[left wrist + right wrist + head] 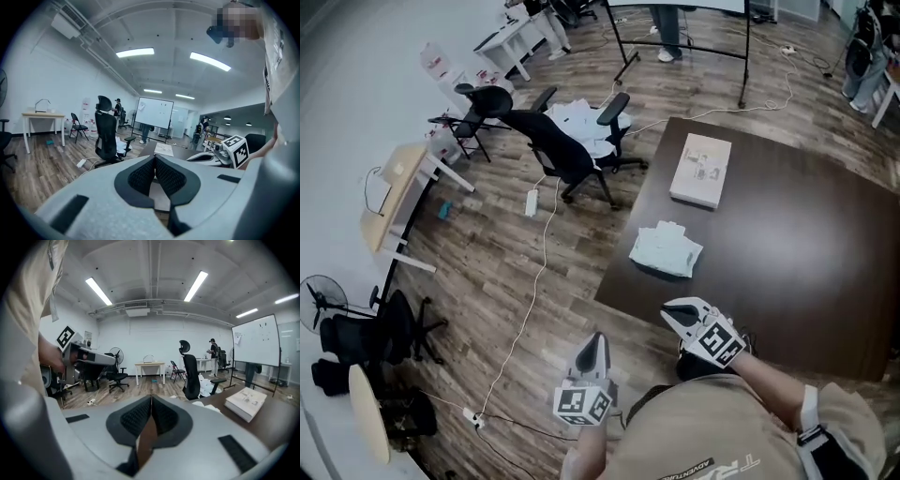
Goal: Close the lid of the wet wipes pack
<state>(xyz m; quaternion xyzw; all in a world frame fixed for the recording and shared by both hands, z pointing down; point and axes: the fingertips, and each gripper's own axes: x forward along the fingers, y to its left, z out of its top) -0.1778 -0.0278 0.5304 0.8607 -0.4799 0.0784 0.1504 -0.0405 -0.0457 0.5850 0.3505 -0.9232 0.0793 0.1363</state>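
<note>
The wet wipes pack (666, 249) is a pale, soft packet lying near the left edge of the dark brown table (806, 244). Its top looks crumpled, and I cannot make out how the lid stands. My right gripper (667, 311) hovers over the table's near edge, a short way in front of the pack, jaws shut on nothing. My left gripper (597, 336) hangs over the floor to the left of the table, also shut and empty. In the right gripper view the pack (206, 405) shows low beyond the shut right gripper (151, 398). The jaws of the left gripper (154, 158) are pressed together.
A flat white box (701, 170) lies farther back on the table. Black office chairs (567, 150) stand on the wood floor left of the table, with a white cable (534, 272) trailing past. A light desk (394, 192) and a fan (321, 300) are at far left.
</note>
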